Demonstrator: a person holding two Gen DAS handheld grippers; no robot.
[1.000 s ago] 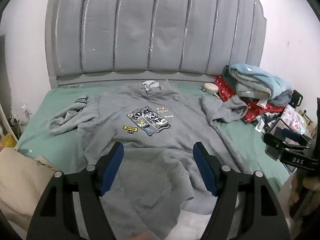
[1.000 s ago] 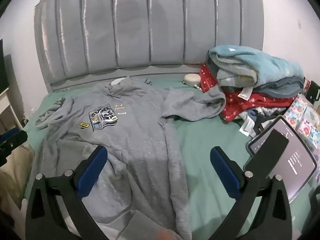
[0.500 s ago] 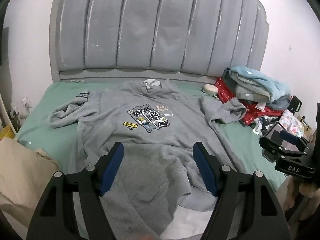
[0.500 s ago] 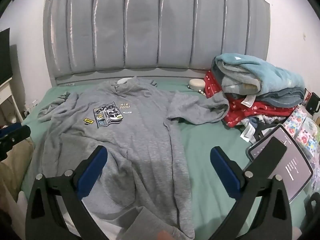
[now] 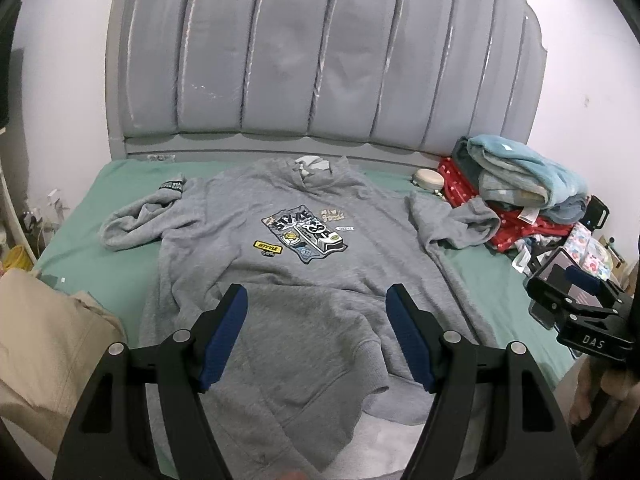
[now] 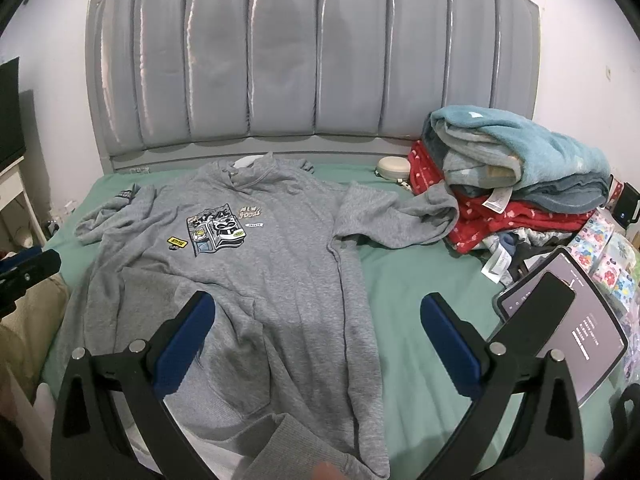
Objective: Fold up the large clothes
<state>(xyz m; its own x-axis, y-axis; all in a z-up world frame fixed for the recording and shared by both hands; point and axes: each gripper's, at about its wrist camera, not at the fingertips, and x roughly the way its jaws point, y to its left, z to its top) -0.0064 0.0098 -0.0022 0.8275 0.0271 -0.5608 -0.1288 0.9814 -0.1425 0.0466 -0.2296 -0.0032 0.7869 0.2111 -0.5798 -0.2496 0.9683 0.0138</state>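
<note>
- Grey hoodie point(image 5: 304, 264) spread front-up on the green sheet point(image 5: 92, 264), collar toward the headboard point(image 5: 320, 60), printed patch point(image 5: 305, 234) on the chest.
- Both sleeves bunched: one crumpled beside the left shoulder point(image 5: 140, 220), the other point(image 6: 396, 216) reaching toward the clothes pile and touching it.
- Lower hem point(image 5: 344, 364) rumpled and partly turned up near the bed's front edge.
- Left gripper point(image 5: 316, 340) above the hem, jaws wide apart, nothing between the blue pads point(image 5: 224, 336).
- Right gripper point(image 6: 316, 350) above the hoodie's right side and bare sheet, jaws spread wide, gripping nothing.
- Pile of folded clothes point(image 6: 520, 184) at the right, teal blanket point(image 6: 560, 152) on top, red garment point(image 6: 504, 220) beneath.
- Small round case point(image 6: 394, 166) by the headboard; tablet point(image 6: 576, 320) at the right edge; beige cloth point(image 5: 44, 344) at the left.
</note>
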